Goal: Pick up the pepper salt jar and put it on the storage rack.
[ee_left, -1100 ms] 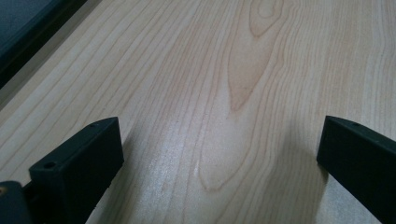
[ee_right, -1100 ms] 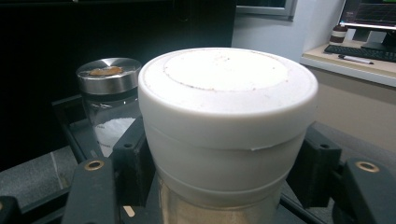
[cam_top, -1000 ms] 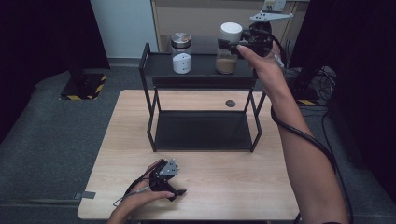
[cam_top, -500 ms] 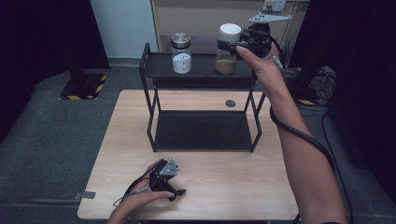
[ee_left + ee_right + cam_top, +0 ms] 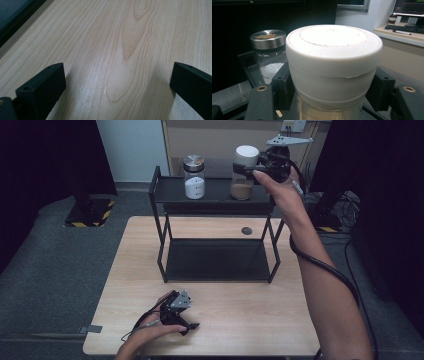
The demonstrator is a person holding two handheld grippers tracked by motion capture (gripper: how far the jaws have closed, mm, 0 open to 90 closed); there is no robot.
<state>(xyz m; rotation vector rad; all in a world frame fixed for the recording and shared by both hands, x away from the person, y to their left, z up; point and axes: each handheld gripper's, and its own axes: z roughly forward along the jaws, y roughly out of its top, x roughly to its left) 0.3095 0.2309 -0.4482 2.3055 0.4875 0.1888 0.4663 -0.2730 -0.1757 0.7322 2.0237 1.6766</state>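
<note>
White-lidded jar (image 5: 245, 172) with brown contents, standing on the top shelf of the black rack (image 5: 162, 245), toward its right end; apart from it to the left, a metal-lidded jar (image 5: 193, 176) of white powder. Right claw (image 5: 248, 169) closed around the white-lidded jar just under the lid, one jaw pressed to each side in the right gripper view (image 5: 329, 100); gripped high probably to keep the glass body clear of the rack's rail, whether for lifting or for setting down cannot be told. Right arm stretched far forward and up across the worktop (image 5: 280, 320), hand wrapped round the gripper body, cable trailing along the forearm. Left claw (image 5: 186, 324) parked low at the worktop's near edge, jaws spread wide over bare wood, holding nothing, left hand (image 5: 150, 335) resting behind it.
</note>
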